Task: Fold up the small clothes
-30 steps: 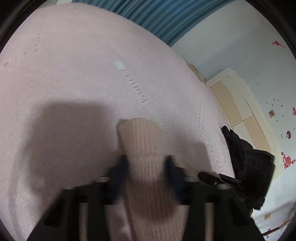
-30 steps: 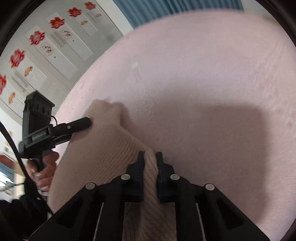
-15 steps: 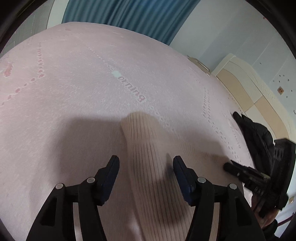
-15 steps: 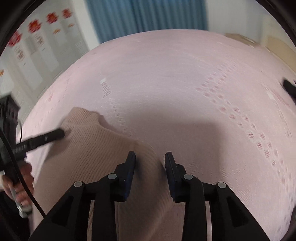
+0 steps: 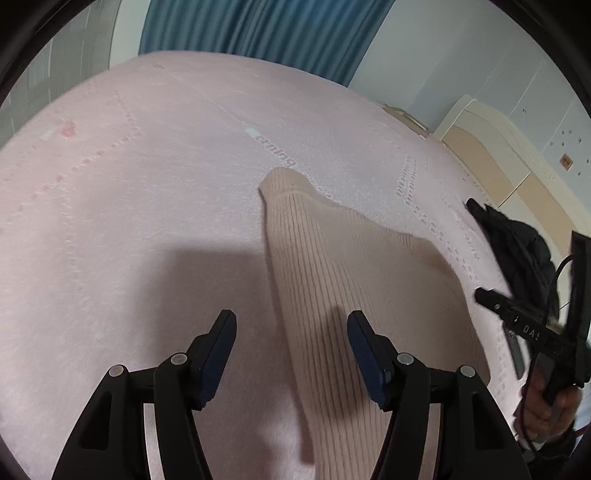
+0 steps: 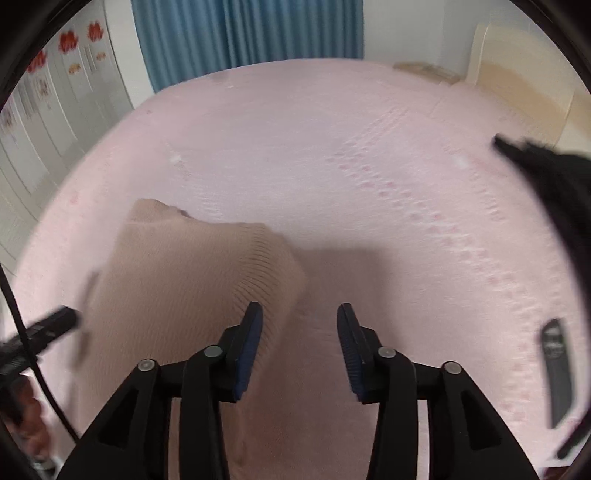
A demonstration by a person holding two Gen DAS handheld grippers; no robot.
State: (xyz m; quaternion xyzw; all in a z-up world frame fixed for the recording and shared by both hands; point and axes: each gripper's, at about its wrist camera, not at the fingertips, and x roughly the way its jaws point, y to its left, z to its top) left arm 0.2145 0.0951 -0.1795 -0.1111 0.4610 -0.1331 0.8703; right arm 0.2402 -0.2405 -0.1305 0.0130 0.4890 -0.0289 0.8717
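A beige ribbed knit garment point(image 5: 332, 273) lies folded on the pink bed sheet point(image 5: 147, 184). My left gripper point(image 5: 291, 328) hovers above its near part, open, with the knit lying below the gap and not touching the pads. My right gripper point(image 6: 299, 317) is raised over the sheet just right of the garment point(image 6: 184, 280). Its jaws are opening, and nothing is between them. One finger point(image 5: 495, 304) of the right gripper shows at the right edge of the left wrist view, held by a hand point(image 5: 550, 402). A finger point(image 6: 55, 323) of the left gripper shows at the left edge of the right wrist view.
A black piece of clothing point(image 5: 517, 240) lies at the bed's right side, also black clothing point(image 6: 546, 173). A dark slim object point(image 6: 554, 354) rests on the sheet at the right. Blue curtains point(image 5: 258, 29) hang beyond the bed. A cream headboard point(image 5: 498, 147) stands at the right.
Both grippers have let go of the beige garment, opened and lifted back from it. The garment now lies flat on the sheet.
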